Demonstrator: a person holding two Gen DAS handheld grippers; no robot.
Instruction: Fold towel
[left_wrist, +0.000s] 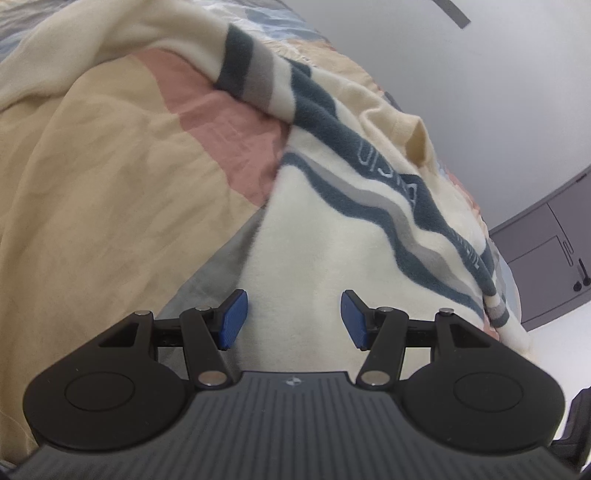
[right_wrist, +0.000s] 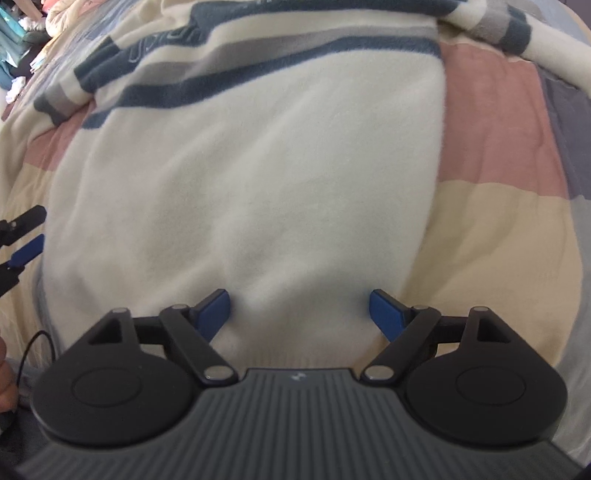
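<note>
A cream towel (left_wrist: 332, 258) with dark teal and grey stripes lies spread on a colour-block bedspread (left_wrist: 92, 184). Its striped far end is rumpled and partly folded over. In the left wrist view my left gripper (left_wrist: 294, 319) hovers over the towel's plain near part, blue pads apart, nothing pinched between them. In the right wrist view the towel (right_wrist: 258, 166) fills the middle, stripes at the far end. My right gripper (right_wrist: 301, 314) stands wide open just above the towel's near edge. The left gripper's blue fingertips (right_wrist: 27, 254) show at the left border, beside the towel's left edge.
The bedspread (right_wrist: 498, 229) has cream, pink and grey blocks around the towel. A grey cabinet (left_wrist: 546, 258) and a white wall stand beyond the bed. A pile of clothes (right_wrist: 22, 44) lies at the far left. A hand (right_wrist: 5, 384) and a thin black cable (right_wrist: 37, 343) sit at the near left.
</note>
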